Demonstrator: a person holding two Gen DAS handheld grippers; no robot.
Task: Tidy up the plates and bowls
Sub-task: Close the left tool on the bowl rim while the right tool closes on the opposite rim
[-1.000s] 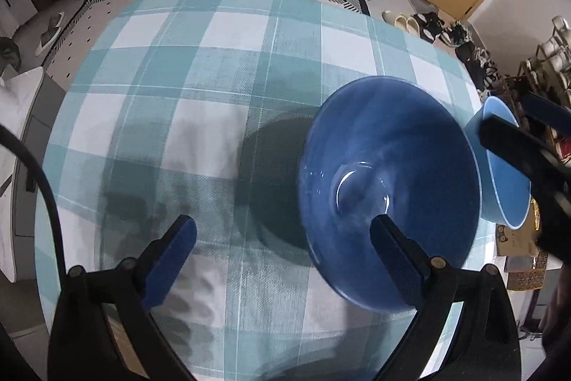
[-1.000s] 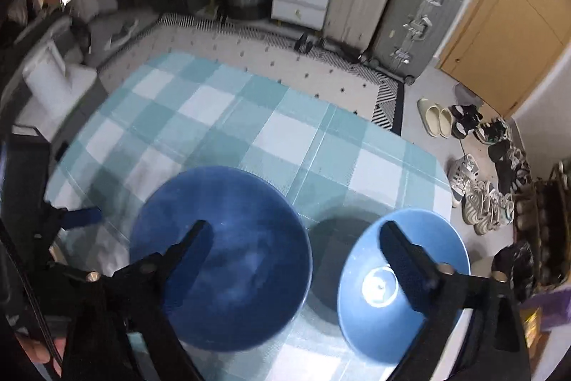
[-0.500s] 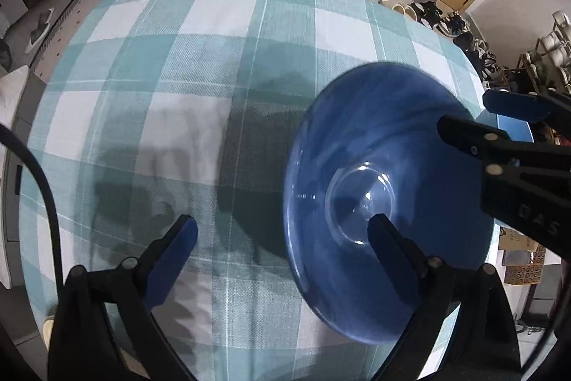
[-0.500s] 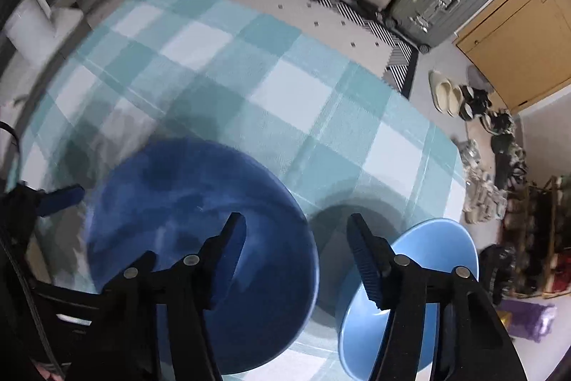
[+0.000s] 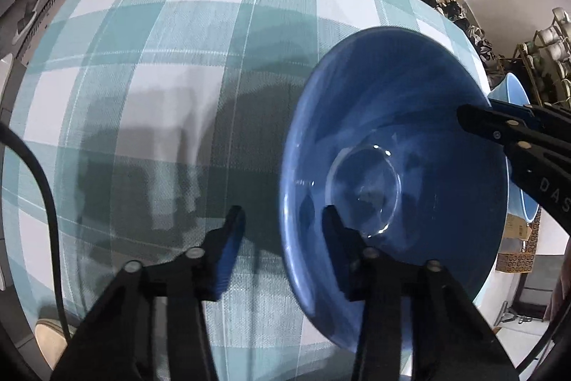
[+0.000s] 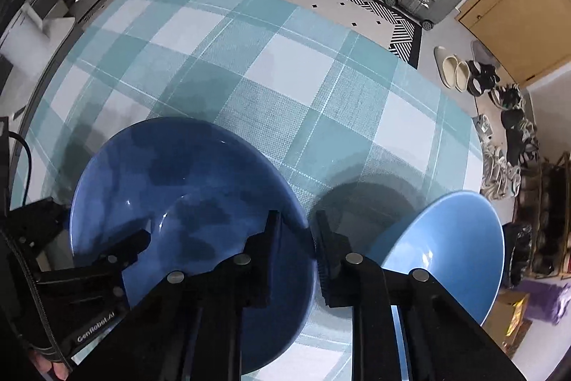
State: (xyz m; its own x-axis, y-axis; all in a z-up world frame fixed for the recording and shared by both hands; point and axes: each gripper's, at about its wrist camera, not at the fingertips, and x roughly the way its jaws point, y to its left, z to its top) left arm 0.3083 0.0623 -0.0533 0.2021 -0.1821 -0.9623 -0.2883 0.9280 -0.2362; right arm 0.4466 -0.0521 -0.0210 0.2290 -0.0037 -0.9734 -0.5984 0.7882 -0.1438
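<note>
While your left gripper (image 5: pixel 282 224) straddles the near rim of the dark bowl (image 5: pixel 392 145), one finger outside on the cloth side and one inside over the well, its jaws look narrowed around the wall, yet you cannot tell from the blurred rim whether they already pinch it. Your right gripper (image 6: pixel 294 231) does the same on the opposite rim of that dark bowl (image 6: pixel 185 202), its jaws drawn close with the rim running between them; contact is likely, but a sliver of gap may remain, so I would not call it clenched. Just right of the right gripper sits the light bowl (image 6: pixel 453 249), tilted toward the camera and apart from the dark one, its shadow falling between them. In my judgement the task is at an early stage: two bowls stand separately on the tablecloth (image 6: pixel 278 74), nothing is stacked, and nesting one into the other is what remains. No plates show in either view. Much is hidden: the gripper bodies cover the near parts of both bowls, the light bowl is only a slice behind the right gripper in the left view (image 5: pixel 514 95), and the table's near edge is cut off, so other dishes could lie out of sight.
</note>
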